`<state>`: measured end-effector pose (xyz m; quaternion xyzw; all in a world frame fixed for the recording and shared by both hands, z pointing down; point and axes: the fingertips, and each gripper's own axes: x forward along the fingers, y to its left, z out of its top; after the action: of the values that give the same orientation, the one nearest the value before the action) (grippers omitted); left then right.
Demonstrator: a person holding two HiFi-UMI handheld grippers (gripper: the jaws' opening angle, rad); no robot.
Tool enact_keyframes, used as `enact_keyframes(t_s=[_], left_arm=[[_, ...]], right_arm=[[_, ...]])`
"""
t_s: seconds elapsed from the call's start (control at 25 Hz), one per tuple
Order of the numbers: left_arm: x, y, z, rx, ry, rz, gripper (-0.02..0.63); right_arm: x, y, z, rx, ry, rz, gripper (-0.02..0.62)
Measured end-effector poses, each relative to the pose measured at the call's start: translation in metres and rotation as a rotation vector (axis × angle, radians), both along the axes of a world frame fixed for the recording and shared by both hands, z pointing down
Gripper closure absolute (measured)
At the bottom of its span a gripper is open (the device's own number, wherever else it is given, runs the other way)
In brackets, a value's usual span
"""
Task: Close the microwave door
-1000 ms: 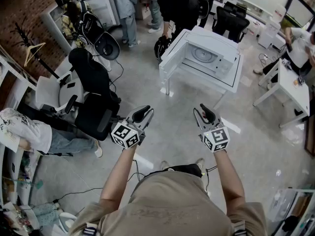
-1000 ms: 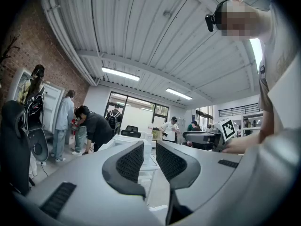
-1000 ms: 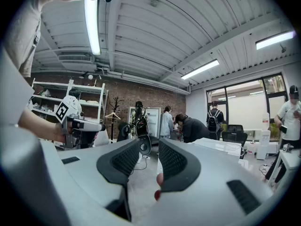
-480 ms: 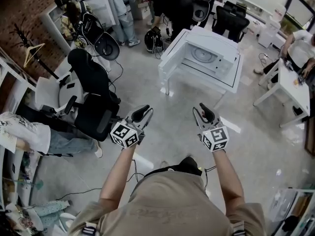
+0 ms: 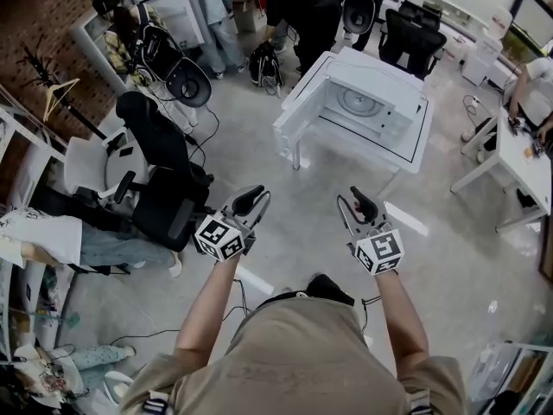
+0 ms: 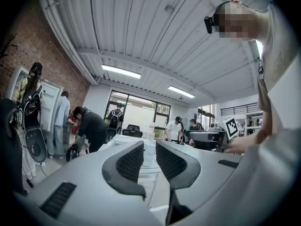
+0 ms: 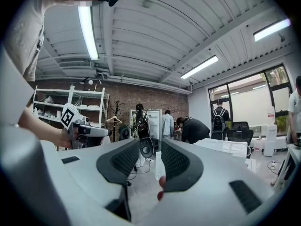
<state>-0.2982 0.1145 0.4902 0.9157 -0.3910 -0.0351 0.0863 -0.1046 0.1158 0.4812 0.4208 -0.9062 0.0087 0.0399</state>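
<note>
A white microwave (image 5: 380,102) stands on a white table (image 5: 296,150) ahead of me in the head view. Its cavity with the round turntable (image 5: 356,100) is exposed, and its door (image 5: 298,102) hangs swung out to the left. Both grippers are held level over the floor, well short of the table. My left gripper (image 5: 252,195) is shut with nothing between its pads. My right gripper (image 5: 354,199) also stands shut and empty. Past the closed jaws of the left gripper (image 6: 150,159) I see the white table edge (image 6: 123,140). Beyond the right gripper (image 7: 151,161) the white table (image 7: 221,145) lies to the right.
Black office chairs (image 5: 160,132) and a seated person (image 5: 60,236) line the left side. A person in black (image 5: 302,3) bends near a backpack (image 5: 263,59) behind the microwave table. Another white table (image 5: 510,158) stands at the right, and more chairs (image 5: 406,37) stand at the back.
The microwave table has drawn slightly nearer in the head view as I carry both grippers towards it. Both jaws stay as they were. The backpack on the floor has come into sight.
</note>
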Motion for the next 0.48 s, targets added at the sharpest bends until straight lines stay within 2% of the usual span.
enact_keyframes(t_s=[0.48], left_arm=[[0.032,-0.058,0.002,-0.016,-0.033,-0.065,0.537]], right_arm=[[0.032,-0.065,-0.002,-0.013,-0.045,-0.058,0.462]])
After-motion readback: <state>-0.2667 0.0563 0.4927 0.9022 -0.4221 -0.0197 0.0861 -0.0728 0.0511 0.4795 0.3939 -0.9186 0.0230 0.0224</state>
